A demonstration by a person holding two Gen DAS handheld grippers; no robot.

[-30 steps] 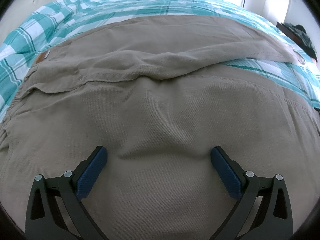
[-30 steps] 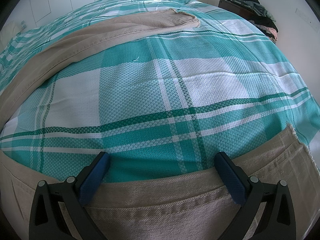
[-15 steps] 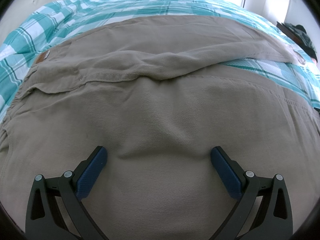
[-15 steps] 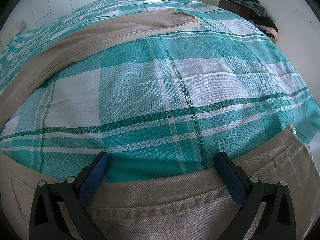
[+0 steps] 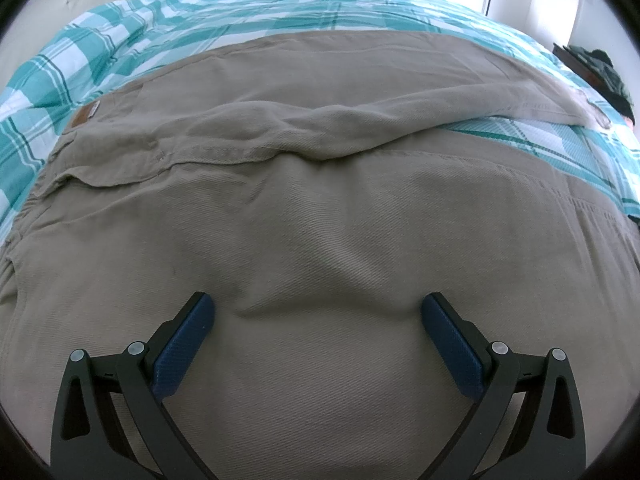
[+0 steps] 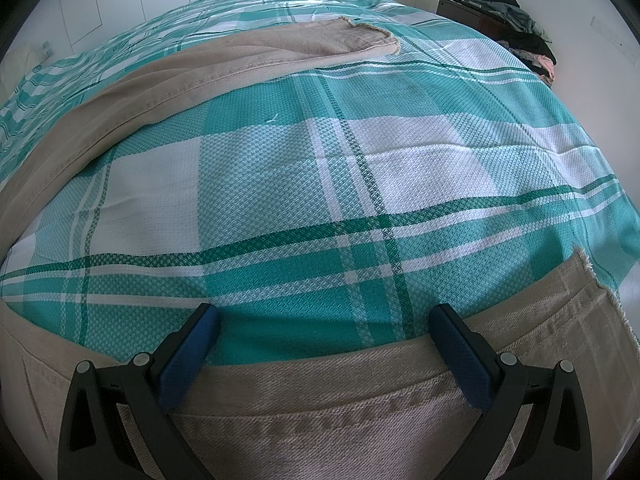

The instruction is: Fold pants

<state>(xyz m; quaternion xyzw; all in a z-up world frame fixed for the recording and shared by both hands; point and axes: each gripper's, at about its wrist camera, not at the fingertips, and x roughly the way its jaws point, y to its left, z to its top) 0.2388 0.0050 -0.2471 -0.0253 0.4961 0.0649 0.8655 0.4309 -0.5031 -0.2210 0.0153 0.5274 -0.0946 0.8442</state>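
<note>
Jaws spread wide on both grippers, gripping nothing.
I judged left gripper (image 5: 316, 312) and right gripper (image 6: 322, 322) should pinch the near leg (image 6: 320, 400) edge of the pants (image 5: 320, 220) evenly.

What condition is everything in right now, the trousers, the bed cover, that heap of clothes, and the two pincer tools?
pants: spread flat on the bed, unfolded, legs apart
far leg: lying flat, frayed hem
near leg: flat under the right gripper
bedspread: laid out, mostly smooth
clothes pile: heaped on a dark dresser
left gripper: open, over the pants
right gripper: open, at the near leg's edge
</note>
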